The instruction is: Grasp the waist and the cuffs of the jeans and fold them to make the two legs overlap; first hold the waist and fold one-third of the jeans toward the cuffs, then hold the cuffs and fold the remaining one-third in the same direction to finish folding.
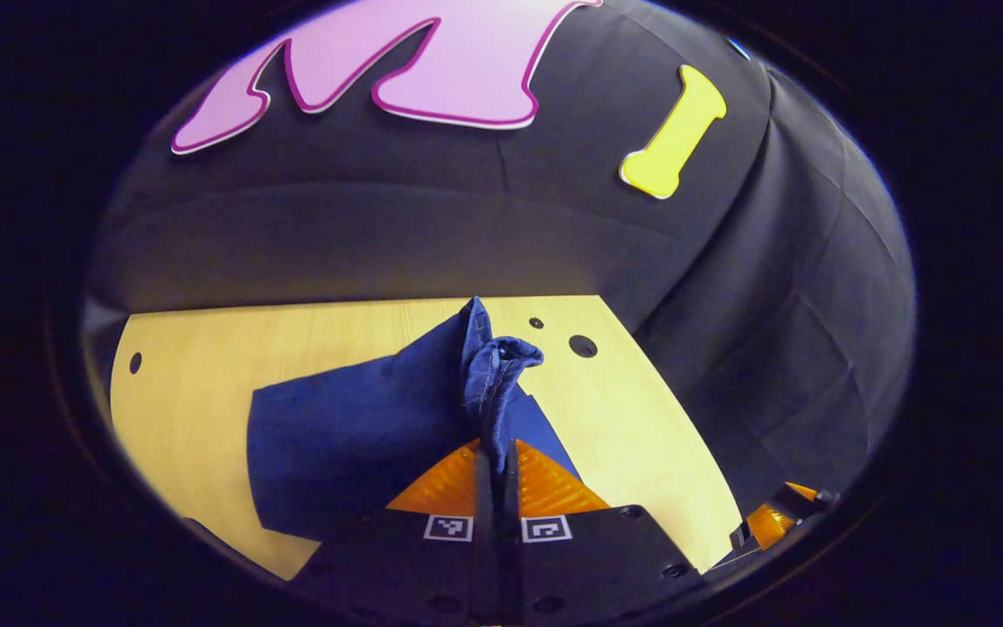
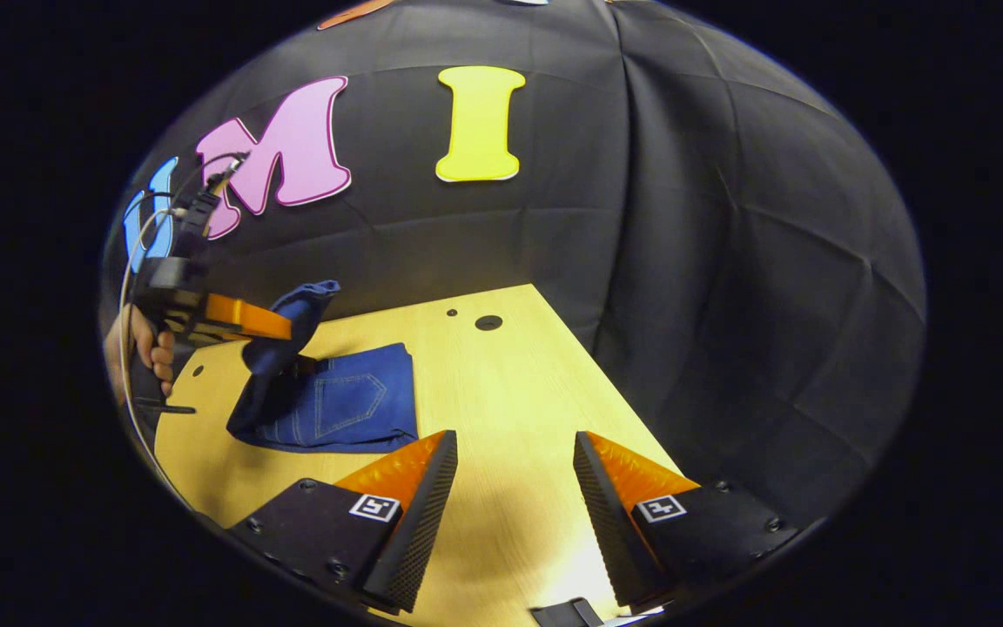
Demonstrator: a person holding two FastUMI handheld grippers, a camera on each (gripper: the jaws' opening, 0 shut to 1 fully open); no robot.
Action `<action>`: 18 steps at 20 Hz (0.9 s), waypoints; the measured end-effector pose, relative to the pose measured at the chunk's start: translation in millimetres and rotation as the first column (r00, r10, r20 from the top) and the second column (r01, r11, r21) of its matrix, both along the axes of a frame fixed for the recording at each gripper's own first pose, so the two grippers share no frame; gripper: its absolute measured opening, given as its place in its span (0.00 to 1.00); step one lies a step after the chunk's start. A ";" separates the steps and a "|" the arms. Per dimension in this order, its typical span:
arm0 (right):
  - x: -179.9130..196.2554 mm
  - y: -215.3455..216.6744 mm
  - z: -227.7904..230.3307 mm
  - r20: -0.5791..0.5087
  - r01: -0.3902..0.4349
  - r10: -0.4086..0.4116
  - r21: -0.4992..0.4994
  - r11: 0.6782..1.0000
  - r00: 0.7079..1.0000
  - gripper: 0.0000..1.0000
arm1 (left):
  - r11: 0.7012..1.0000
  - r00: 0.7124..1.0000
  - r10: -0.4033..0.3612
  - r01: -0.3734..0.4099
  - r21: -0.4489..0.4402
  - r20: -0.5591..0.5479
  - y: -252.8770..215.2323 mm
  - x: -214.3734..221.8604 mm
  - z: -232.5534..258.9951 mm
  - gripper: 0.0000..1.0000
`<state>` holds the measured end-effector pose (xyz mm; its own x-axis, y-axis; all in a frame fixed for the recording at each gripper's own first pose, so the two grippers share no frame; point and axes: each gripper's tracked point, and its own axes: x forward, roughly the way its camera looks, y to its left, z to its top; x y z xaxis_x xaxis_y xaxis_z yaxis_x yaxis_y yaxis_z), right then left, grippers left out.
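Observation:
The blue jeans (image 1: 345, 435) lie folded on the wooden table (image 1: 649, 418), to the left of my left gripper (image 1: 497, 457). That gripper is shut on a bunched end of the denim (image 1: 493, 374), which stands up from between its fingers. In the right gripper view, the jeans (image 2: 336, 405) lie at the left with a back pocket facing up. The left gripper (image 2: 279, 331), held by a hand (image 2: 140, 344), lifts the cloth end (image 2: 306, 305) above them. My right gripper (image 2: 514, 488) is open over bare table to the right of the jeans, with nothing between its fingers.
Round holes (image 1: 582, 346) mark the table top near its far edge, and show again as holes (image 2: 488, 322) in the right gripper view. The table's right edge (image 2: 606, 383) runs beside the black cloth wall. A cable (image 2: 131, 261) loops above the left gripper.

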<state>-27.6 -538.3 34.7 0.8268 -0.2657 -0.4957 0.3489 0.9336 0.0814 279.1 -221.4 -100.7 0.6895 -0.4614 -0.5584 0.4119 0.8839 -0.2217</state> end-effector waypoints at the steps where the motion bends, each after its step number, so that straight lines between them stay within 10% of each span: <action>1: -4.5 0.0 -3.5 -0.008 0.001 -0.001 0.004 1.000 1.000 0.83 | 1.000 1.000 0.005 -0.005 0.025 -0.014 -6.9 0.6 -12.1 0.06; 5: -9.7 2.8 -11.8 -0.025 0.000 0.000 0.015 1.000 1.000 0.83 | 0.998 0.997 -0.044 0.046 0.037 -0.056 -32.8 -10.6 -35.1 0.12; 11: -5.0 23.6 2.4 0.012 -0.044 0.044 0.031 0.999 0.999 0.83 | 0.999 0.998 -0.049 0.049 0.009 0.033 -7.2 -42.2 -8.4 0.88; 18: 1.6 83.5 44.7 0.087 -0.170 0.168 0.009 0.985 0.982 0.83 | 0.996 0.951 0.087 -0.089 -0.008 0.297 102.4 -127.2 55.8 0.97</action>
